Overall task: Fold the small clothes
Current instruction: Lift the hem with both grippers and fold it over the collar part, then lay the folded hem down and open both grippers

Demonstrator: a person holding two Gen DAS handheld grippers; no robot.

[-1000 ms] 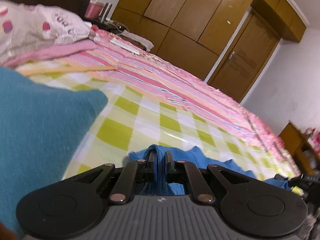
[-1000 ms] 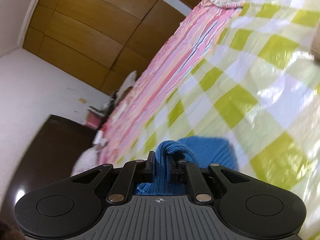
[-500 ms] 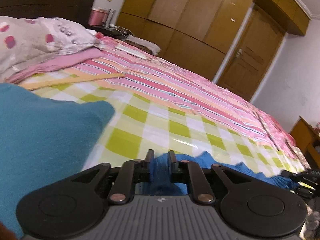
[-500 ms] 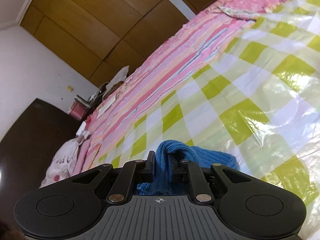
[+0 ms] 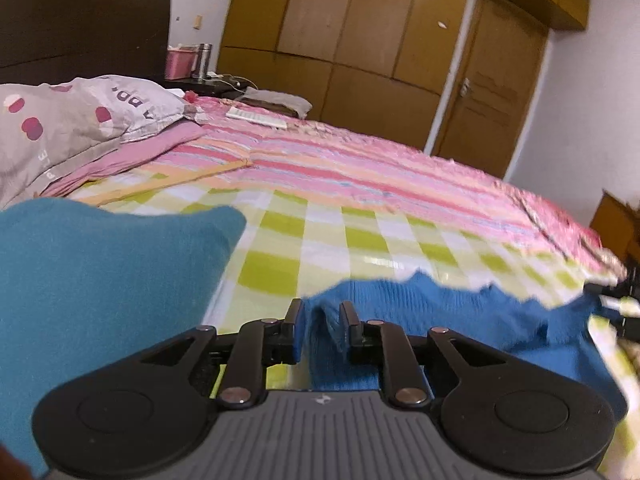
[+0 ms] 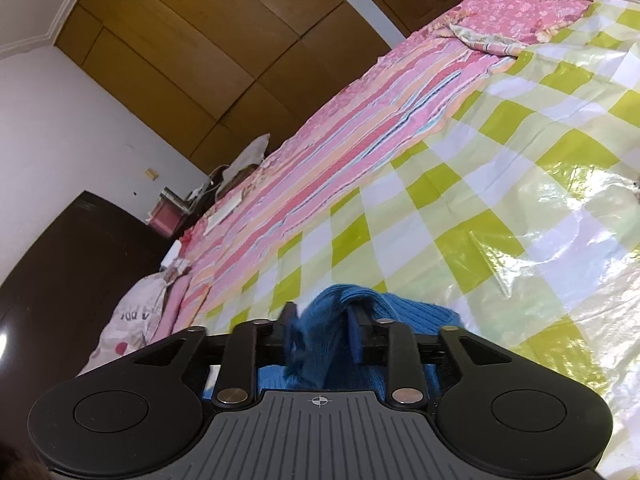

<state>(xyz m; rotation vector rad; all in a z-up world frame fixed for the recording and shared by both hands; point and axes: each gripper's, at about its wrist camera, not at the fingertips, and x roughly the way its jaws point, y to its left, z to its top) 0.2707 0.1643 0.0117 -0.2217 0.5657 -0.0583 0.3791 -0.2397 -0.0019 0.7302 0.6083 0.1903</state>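
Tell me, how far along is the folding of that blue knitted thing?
Done, it seems: the blue knit garment lies along the checkered sheet. In hand: both grippers have just been opening. The left gripper has let go, with a fold of knit loose between its jaws. The right gripper has knit bunched between its parted jaws. Left: whether further folds are needed can't be told. A teal cloth lies nearby.

A bed (image 5: 360, 184) under pink striped bedding stands before tall wooden wardrobes (image 5: 340, 24), a brown door (image 5: 492, 92) and white walls (image 6: 60, 120).
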